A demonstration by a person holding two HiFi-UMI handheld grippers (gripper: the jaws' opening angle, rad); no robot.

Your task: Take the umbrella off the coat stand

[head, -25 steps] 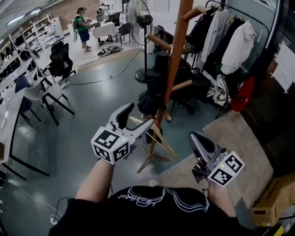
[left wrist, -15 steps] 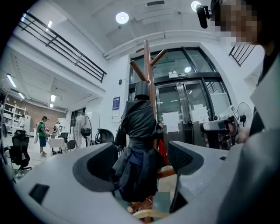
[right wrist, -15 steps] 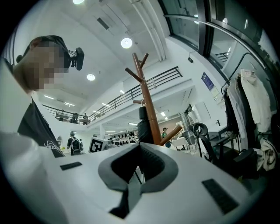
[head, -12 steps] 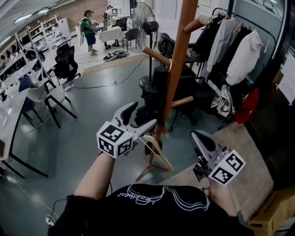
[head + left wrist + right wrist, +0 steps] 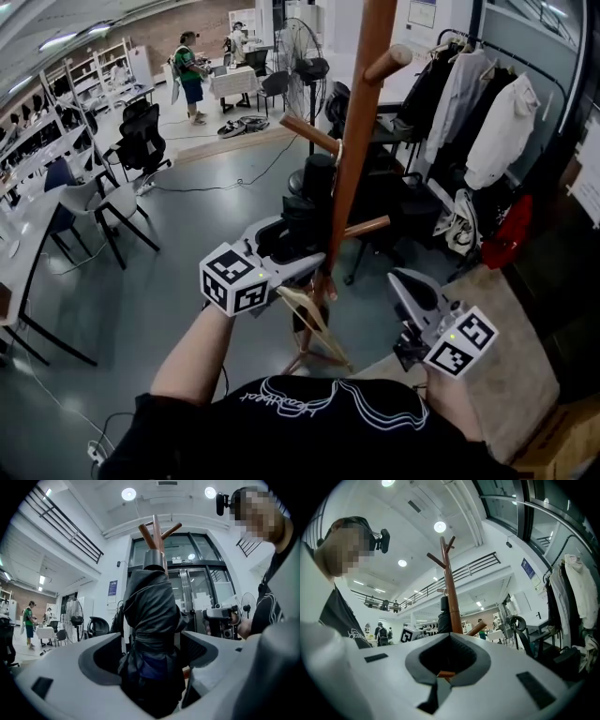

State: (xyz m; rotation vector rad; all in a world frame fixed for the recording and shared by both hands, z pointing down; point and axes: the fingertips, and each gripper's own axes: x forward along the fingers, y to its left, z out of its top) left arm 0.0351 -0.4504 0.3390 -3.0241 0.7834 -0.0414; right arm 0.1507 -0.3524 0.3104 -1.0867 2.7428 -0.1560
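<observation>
A black folded umbrella (image 5: 302, 208) hangs from a peg of the brown wooden coat stand (image 5: 356, 141). My left gripper (image 5: 298, 246) is held level with its jaws wide apart, one on each side of the umbrella's lower part. In the left gripper view the umbrella (image 5: 150, 620) fills the gap of the left gripper (image 5: 152, 638), and the pads stand off its sides. My right gripper (image 5: 401, 279) hangs lower right of the stand, shut and holding nothing. The right gripper (image 5: 450, 635) points up at the coat stand (image 5: 449, 588) and the umbrella (image 5: 443, 616).
A clothes rail with jackets (image 5: 487, 112) stands behind the stand at the right. A floor fan (image 5: 305, 56) and a dark office chair (image 5: 375, 197) are close behind it. Desks and chairs (image 5: 103, 202) line the left side. Two people (image 5: 192, 70) stand far back.
My left gripper has moved forward to the stand, and its jaws now stand on both sides of the umbrella. The stand looks nearer. The right gripper holds almost the same place.
</observation>
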